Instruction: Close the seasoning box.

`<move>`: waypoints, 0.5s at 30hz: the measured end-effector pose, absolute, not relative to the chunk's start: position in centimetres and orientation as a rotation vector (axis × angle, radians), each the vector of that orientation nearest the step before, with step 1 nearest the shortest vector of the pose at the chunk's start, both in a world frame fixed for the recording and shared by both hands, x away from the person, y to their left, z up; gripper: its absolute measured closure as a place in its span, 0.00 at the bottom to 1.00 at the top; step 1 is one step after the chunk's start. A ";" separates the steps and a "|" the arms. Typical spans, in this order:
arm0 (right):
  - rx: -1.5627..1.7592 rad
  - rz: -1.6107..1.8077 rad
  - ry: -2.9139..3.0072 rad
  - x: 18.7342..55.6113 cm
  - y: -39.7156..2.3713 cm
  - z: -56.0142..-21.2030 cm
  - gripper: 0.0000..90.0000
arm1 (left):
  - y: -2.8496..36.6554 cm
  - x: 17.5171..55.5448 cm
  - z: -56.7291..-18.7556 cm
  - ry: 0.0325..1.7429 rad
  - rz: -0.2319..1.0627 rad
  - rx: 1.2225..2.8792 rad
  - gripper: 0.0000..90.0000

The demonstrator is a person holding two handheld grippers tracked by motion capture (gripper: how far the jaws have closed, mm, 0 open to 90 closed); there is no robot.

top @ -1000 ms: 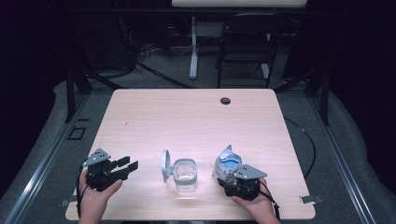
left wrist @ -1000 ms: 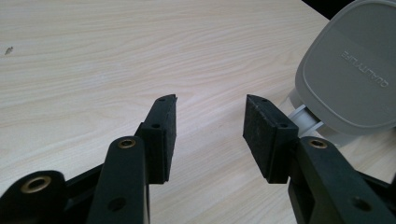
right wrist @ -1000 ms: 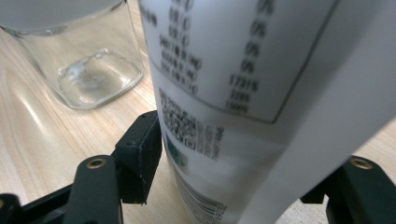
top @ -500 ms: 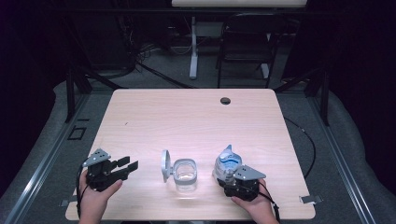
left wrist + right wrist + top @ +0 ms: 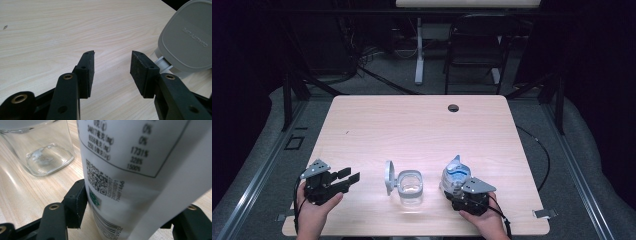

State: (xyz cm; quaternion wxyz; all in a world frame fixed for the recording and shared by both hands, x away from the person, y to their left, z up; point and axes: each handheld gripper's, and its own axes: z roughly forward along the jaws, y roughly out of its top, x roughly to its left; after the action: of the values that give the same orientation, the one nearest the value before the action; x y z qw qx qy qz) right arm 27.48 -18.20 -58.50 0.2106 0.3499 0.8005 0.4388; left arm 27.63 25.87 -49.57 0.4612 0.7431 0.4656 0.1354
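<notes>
From the high view I have the clear jar point(image 5: 410, 186) near the front edge of the bench point(image 5: 422, 125), and I'll place everything against it. Its grey lid point(image 5: 388, 177) is flipped up on the jar's left side, standing roughly upright. The jar looks empty apart from a bit of shine on its bottom, which I also see in the right gripper view point(image 5: 42, 150).

My right gripper point(image 5: 460, 192) sits just to the right of the jar, near but not touching it. Its fingers are clamped on a white pouch point(image 5: 455, 176) with a blue top; in the right gripper view the pouch point(image 5: 130, 170) stands between the fingers point(image 5: 77, 202), its printed label and barcode facing the camera, and the left finger is pressed against its side. The far finger is mostly hidden behind the pouch.

My left gripper point(image 5: 346, 179) is well to the left of the jar, pointing toward it. Its fingers are spread apart with nothing between them, hovering over bare bench. In the left gripper view the grey lid point(image 5: 187, 40) lies just beyond the right finger point(image 5: 142, 72), apart from it.
</notes>
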 end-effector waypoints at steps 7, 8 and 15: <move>0.937 1.208 2.231 27.4 -18.1 -58.5 0.43 | 25.9 27.6 -49.6 1.147 0.333 1.827 0.61; 0.929 1.206 2.230 27.4 -18.0 -58.5 0.43 | 25.9 27.6 -49.6 1.147 0.334 1.827 0.61; 0.908 1.204 2.235 27.4 -17.9 -58.5 0.44 | 25.9 27.6 -49.6 1.146 0.335 1.825 0.61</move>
State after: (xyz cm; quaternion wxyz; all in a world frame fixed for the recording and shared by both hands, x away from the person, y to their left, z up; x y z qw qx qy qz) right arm 27.41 -17.91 -58.50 0.2206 0.3285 0.8085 0.4356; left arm 27.65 25.93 -49.61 0.4619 0.7422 0.4661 0.1363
